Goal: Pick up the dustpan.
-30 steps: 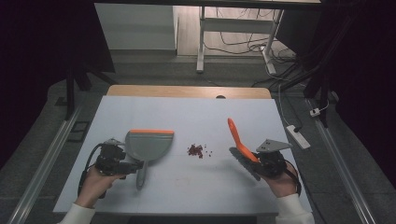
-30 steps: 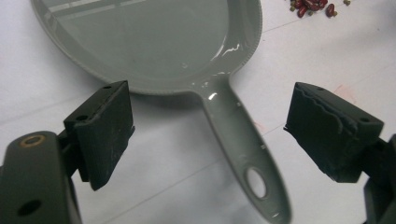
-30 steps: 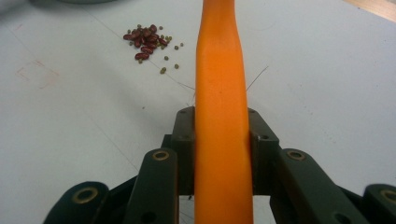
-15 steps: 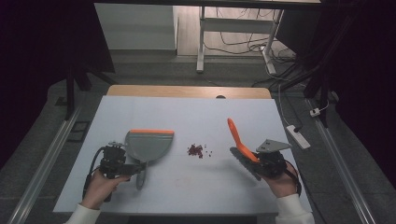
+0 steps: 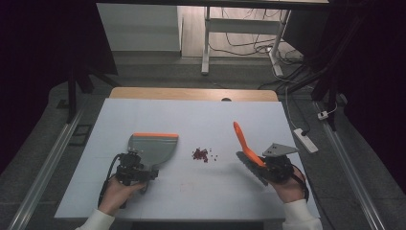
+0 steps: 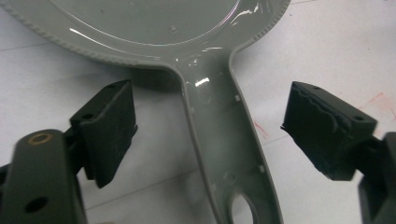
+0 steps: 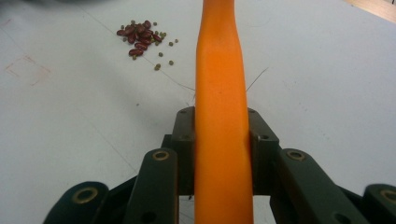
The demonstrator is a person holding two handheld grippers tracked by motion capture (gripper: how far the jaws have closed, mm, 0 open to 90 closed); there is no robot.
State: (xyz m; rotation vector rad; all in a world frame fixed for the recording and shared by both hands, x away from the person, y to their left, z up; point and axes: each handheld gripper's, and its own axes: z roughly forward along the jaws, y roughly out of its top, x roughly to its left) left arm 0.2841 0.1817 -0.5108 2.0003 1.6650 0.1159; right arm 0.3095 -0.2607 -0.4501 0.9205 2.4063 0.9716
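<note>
a: left gripper sits at the near left of the white table, held in the person's left hand. in the left gripper view its jaws stand wide apart, released, one on each side of the grey dustpan handle. neither pad touches the handle; bare table shows between pad and plastic on both sides.

b: and the dustpan itself?

a: it lies flat on the table, orange lip away from the person, handle pointing back toward the left gripper. the pan's ribbed rim runs across the top of the left gripper view.

b: right side?

a: right gripper is at the near right, in the person's right hand, white sleeve below it. the jaws are clenched on the orange brush handle; the right gripper view has both pads pressed against the handle's flanks. in the high view the brush tilts up and away, its dark bristle edge low by the gripper; whether the bristles touch the table cannot be told.

b: the debris?

a: a small heap of dark red beans lies on the table between dustpan and brush, apart from both. the right gripper view adds a few small greenish beans scattered just beside the heap.
</note>
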